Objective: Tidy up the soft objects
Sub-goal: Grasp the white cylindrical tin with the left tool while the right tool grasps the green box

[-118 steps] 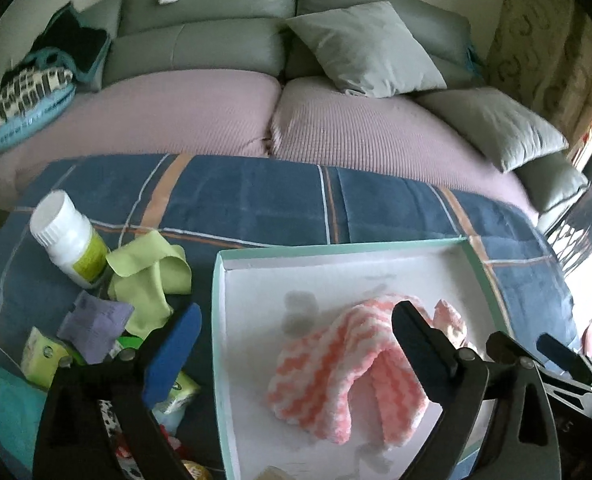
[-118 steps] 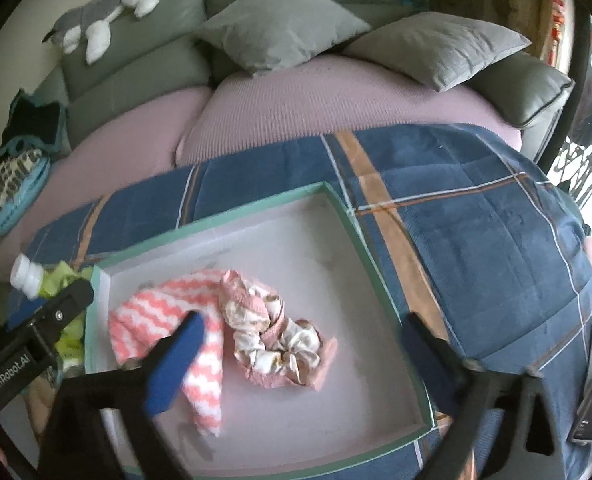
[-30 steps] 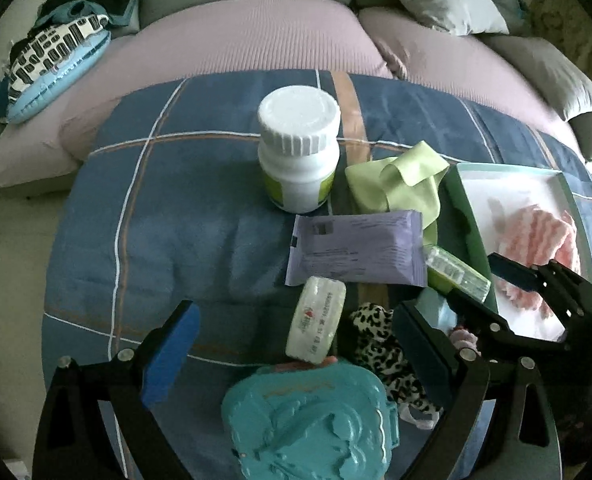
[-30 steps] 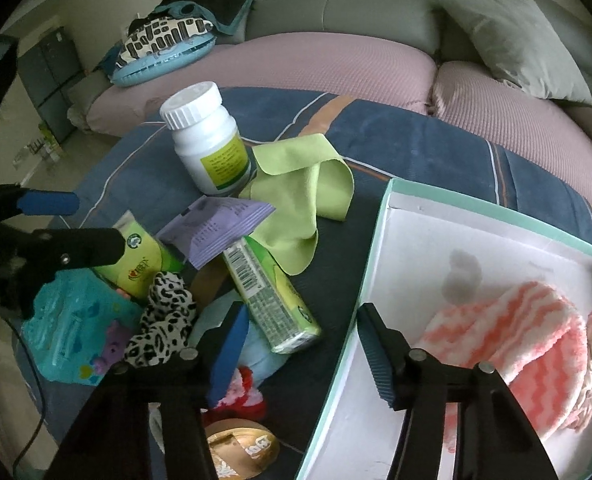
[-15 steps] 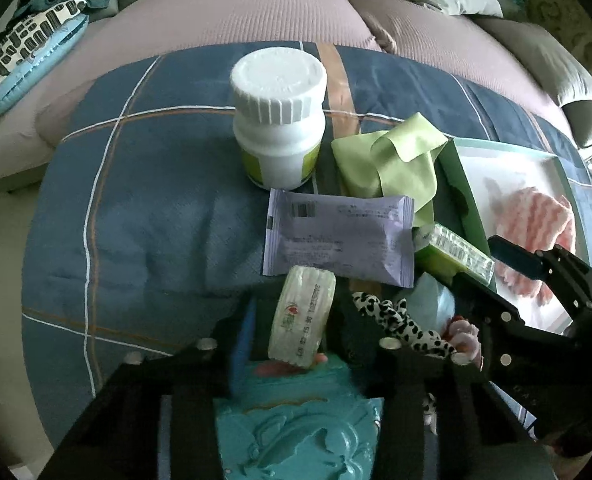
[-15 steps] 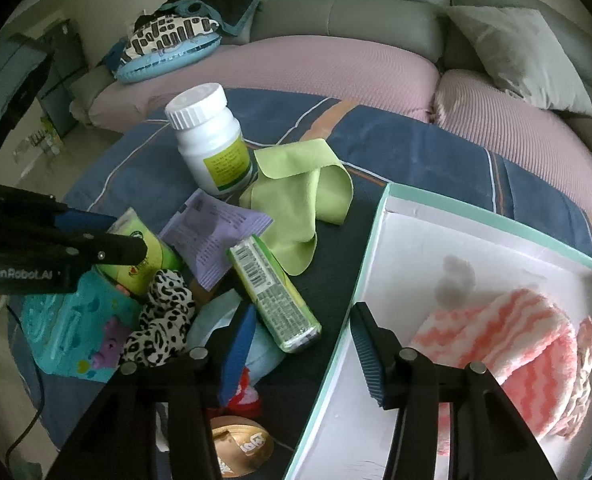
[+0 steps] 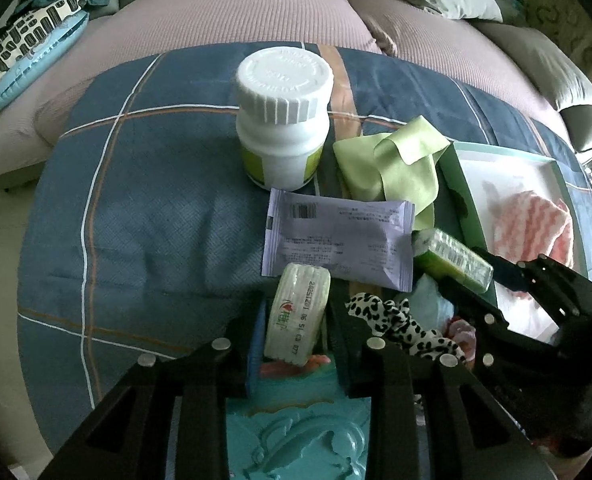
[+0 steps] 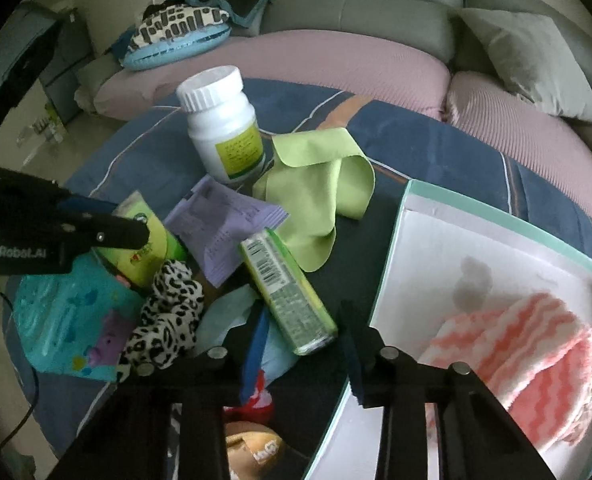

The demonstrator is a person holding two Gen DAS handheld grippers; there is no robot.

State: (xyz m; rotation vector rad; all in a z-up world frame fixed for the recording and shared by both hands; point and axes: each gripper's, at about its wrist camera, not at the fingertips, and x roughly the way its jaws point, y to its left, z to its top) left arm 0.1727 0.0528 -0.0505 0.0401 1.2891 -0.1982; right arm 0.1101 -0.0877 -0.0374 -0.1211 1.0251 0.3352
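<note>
Left wrist view
Left claw (image 7: 296, 326): pressed in on a small pale-green tissue pack (image 7: 298, 318), one finger against each long side
Tissue pack: lies above a teal plastic case (image 7: 296, 440), just below a lilac sachet (image 7: 337, 240)
Bottle: white pill bottle (image 7: 283, 118) stands upright, cap on, contents hidden, on the blue plaid blanket (image 7: 156, 208)
Green cloth (image 7: 391, 168): crumpled between the bottle and the box, touching the box's near wall
Box (image 7: 457, 188): shallow, mint-green rim, white inside; holds a pink-and-white wavy cloth (image 7: 529, 232)
Leopard scrunchie (image 7: 391, 320): outside the box, just right of the left claw
Green carton (image 7: 451, 260): lies beside the box wall, outside it
Right claw: its dark body shows at the right edge, over the near end of the box

Right wrist view
Right claw (image 8: 303, 350): spread, nothing between the fingers; the end of the green carton (image 8: 288, 292) lies just ahead of the gap
Box (image 8: 391, 256): open, no lid; the pink-and-white wavy cloth (image 8: 527, 360) sits in its near right part, the rest of the white floor bare
Outside the box: leopard scrunchie (image 8: 164, 312), green cloth (image 8: 319, 196), lilac sachet (image 8: 226, 224), pale blue fabric (image 8: 232, 312) under the carton, pill bottle (image 8: 226, 124), teal case (image 8: 68, 316)
Left claw (image 8: 128, 224): enters from the left, shut on the tissue pack (image 8: 144, 240)
Behind: sofa (image 8: 355, 12) with grey cushions
</note>
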